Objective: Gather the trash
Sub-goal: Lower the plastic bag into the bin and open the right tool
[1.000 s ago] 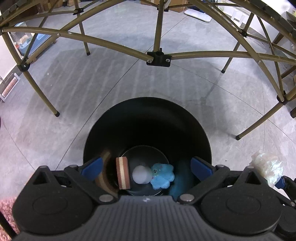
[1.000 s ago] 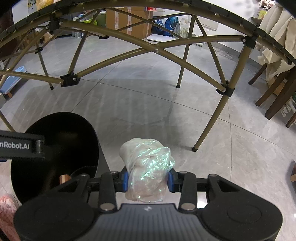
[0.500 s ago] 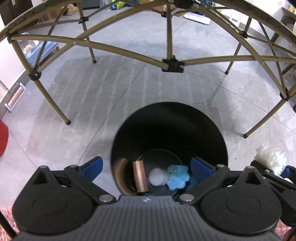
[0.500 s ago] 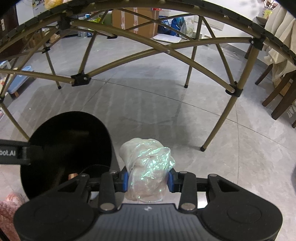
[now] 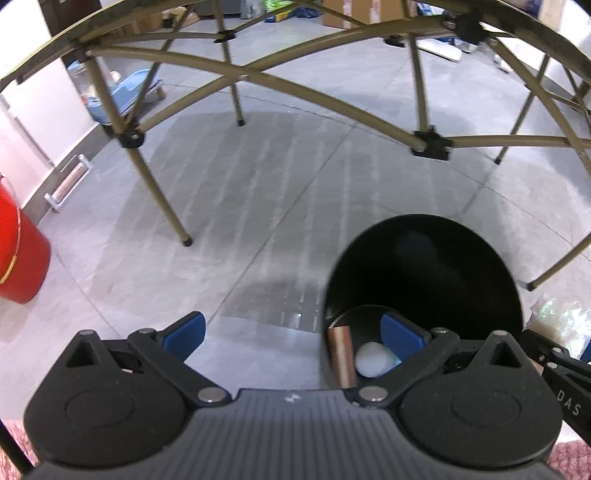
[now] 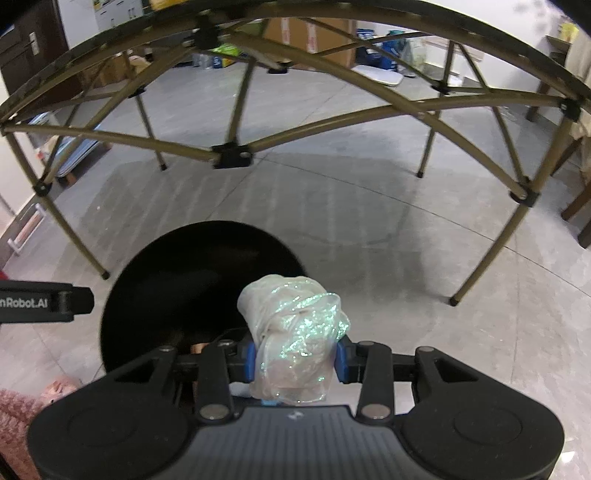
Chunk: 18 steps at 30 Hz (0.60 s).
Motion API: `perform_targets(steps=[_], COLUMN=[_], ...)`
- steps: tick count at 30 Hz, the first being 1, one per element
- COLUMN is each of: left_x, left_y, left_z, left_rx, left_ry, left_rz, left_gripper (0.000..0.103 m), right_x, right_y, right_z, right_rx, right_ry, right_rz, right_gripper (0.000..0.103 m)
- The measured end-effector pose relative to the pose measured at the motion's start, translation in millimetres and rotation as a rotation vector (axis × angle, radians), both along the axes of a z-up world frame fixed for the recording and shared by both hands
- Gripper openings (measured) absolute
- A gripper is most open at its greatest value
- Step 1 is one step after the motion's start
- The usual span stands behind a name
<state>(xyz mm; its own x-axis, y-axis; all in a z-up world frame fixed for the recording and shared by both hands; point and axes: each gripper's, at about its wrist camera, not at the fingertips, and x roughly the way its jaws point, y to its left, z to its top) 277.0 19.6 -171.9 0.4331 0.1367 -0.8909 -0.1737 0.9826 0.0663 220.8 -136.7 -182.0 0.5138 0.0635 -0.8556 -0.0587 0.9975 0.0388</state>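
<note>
A black round trash bin (image 5: 424, 266) stands on the grey floor; it also shows in the right wrist view (image 6: 192, 284). Inside it lie a brown-edged piece (image 5: 340, 354) and a white ball (image 5: 371, 363). My left gripper (image 5: 291, 332) is open and empty, left of the bin, its right finger over the bin's rim. My right gripper (image 6: 295, 360) is shut on a crumpled iridescent plastic wrapper (image 6: 295, 332), held above the bin's right edge. The wrapper also shows at the right edge of the left wrist view (image 5: 557, 321).
Olive folding-table legs and braces (image 5: 162, 192) arch over the floor around the bin (image 6: 480, 254). A red bucket (image 5: 18, 254) stands at the left. Cardboard boxes (image 6: 310, 33) and clutter sit at the back. Dark wooden chair legs (image 6: 576, 206) are at the right.
My left gripper has swung left, off the bin, so the bin now sits at its right. My right gripper has moved left with the wrapper, over the bin's edge.
</note>
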Motion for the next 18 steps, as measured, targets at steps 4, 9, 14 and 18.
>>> perform_targets(steps=[4, 9, 14, 18], left_x=[-5, -11, -16, -20], left_y=[18, 38, 54, 62], left_z=[-1, -2, -3, -4], left_rx=[0.017, 0.03, 0.043, 0.047], left_ry=[-0.005, -0.005, -0.003, 0.004], left_rz=[0.021, 0.049, 0.076, 0.094], left_gripper=[0.103, 0.103, 0.103, 0.103], right_x=[4, 10, 17, 22], right_y=[15, 32, 53, 68], right_z=[-3, -7, -11, -17], right_rx=[0.014, 0.02, 0.031, 0.036], right_ry=[0.029, 0.049, 0.065, 0.079], right_rz=[0.019, 0.034, 0.062, 0.078], right_gripper=[0.038, 0.038, 0.038, 0.038])
